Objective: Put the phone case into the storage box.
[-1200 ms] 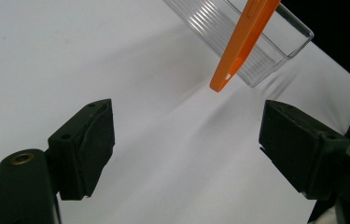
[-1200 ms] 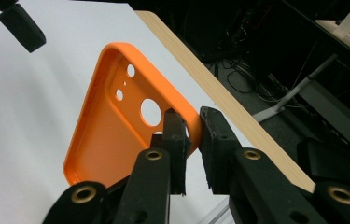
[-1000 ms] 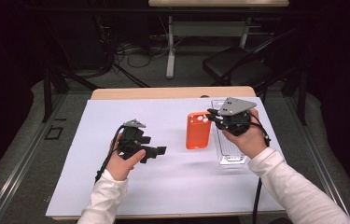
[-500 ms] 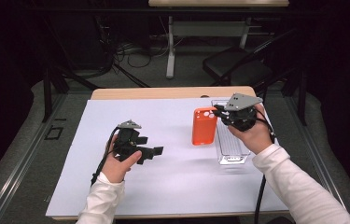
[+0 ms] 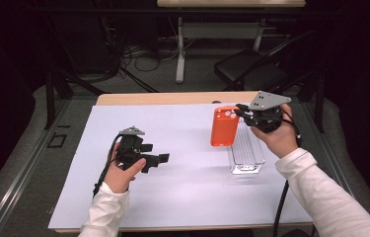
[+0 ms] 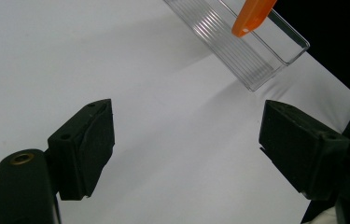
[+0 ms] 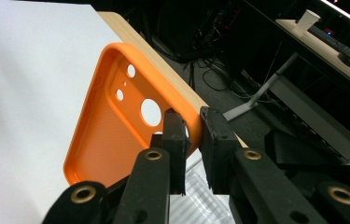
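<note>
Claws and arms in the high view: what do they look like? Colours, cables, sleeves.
Both are black handheld units. The left claw and the right claw each carry a grey three-cornered plate on top and trail a black cable toward the person. In the gripper views the jaws are blocky black pads on arms with brass-coloured pivot bushings. The person wears white long sleeves.

A rectangular table (image 5: 163,98) with a pale wooden top carries the scene; a strip of bare wood shows along its far edge. A large white paper sheet (image 5: 187,192) covers nearly all of the rest, lying flat up to the near edge. On the sheet's right part lies a clear, ribbed, oblong plastic tray (image 5: 246,158), its long side running away from the person.
</note>
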The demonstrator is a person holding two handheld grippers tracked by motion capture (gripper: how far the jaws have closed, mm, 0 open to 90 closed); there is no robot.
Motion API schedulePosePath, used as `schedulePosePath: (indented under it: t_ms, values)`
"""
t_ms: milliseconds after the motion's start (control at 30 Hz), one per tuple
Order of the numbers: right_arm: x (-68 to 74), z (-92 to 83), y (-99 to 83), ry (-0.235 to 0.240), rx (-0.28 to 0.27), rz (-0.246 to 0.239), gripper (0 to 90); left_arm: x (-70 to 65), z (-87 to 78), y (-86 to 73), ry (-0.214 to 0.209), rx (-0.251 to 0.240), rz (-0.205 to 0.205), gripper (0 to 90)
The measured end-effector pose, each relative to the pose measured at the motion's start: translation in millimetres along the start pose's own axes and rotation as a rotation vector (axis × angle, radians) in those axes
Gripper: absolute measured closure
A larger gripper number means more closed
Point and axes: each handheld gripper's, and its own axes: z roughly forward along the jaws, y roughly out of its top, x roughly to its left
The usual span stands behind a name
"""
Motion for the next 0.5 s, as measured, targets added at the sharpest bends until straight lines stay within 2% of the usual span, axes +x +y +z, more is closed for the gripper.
schedulePosePath:
  t_ms: [500]
  values:
    - [-22.8,-10.7,-8.7,-0.045,0.024,0.008,81.1,2.7,-1.7,-1.3,0.008,0.003,-0.017,18.9]
